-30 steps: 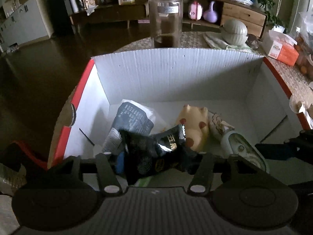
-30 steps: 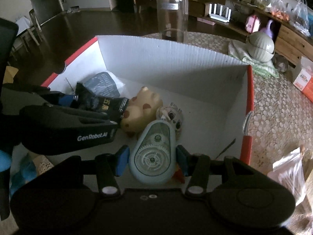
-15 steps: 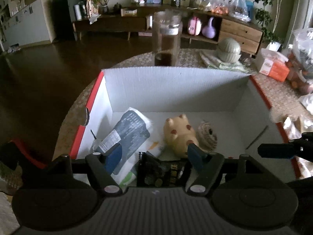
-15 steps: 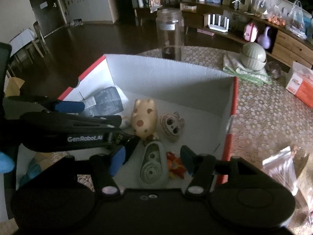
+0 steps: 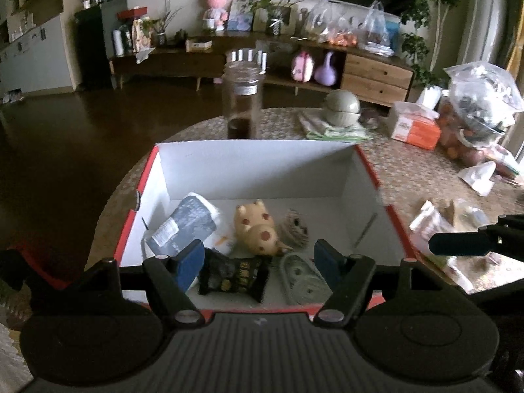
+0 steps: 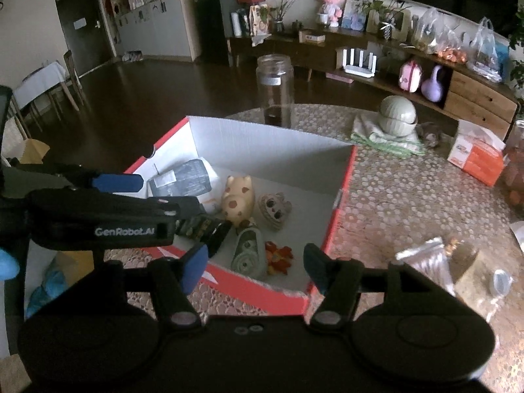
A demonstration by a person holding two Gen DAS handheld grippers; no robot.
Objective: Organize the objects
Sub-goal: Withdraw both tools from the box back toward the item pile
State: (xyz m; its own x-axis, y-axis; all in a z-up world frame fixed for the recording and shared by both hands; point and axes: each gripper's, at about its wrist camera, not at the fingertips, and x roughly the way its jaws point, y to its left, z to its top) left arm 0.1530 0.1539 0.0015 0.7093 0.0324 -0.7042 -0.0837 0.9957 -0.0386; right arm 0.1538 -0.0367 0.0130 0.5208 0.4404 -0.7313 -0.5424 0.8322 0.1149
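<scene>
Left tongs (image 5: 258, 260) partly hiding black packet (image 5: 234, 278)

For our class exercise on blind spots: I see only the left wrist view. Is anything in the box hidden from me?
Observer: Yes. A small orange-red item lies in the box beside the green tape dispenser.
Operator: And the round brown thing by the yellow pig?
Observer: It is a toy with a big-eyed face.
Operator: Is the right gripper holding anything?
Observer: No. The right gripper is open; its jaws have just been opening, with nothing between them.
</scene>
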